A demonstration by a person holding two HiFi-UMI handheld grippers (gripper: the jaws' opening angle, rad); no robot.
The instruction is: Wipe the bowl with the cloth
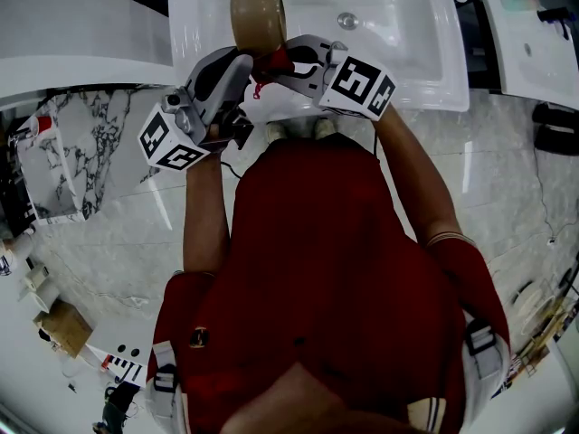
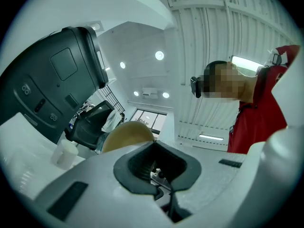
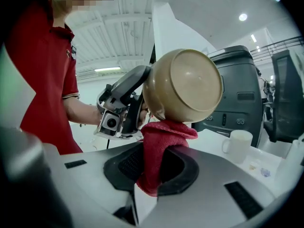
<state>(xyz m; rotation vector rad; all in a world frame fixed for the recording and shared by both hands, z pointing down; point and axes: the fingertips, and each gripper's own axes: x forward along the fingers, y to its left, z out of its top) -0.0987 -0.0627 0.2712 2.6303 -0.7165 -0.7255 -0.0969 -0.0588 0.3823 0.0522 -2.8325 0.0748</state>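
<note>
A tan bowl [image 1: 256, 14] is held up on its side over the white sink [image 1: 412, 34]. My left gripper [image 1: 246, 60] is shut on the bowl's rim, and in the left gripper view only the bowl's edge [image 2: 127, 133] shows behind its jaws [image 2: 154, 148]. In the right gripper view the bowl's rounded outside [image 3: 187, 84] faces the camera, with the left gripper [image 3: 137, 107] clamped at its left edge. My right gripper [image 3: 156, 160] is shut on a red cloth [image 3: 159, 141], whose bunched top presses against the bowl's underside. From the head view the cloth [image 1: 276, 62] sits just below the bowl, at the right gripper [image 1: 288, 64].
The sink's drain [image 1: 347, 20] lies right of the bowl. A white mug [image 3: 239, 145] stands on the counter to the right, before a dark machine [image 3: 240, 91]. The person in a red shirt [image 1: 335, 269] stands close to the sink on a marble floor [image 1: 109, 233].
</note>
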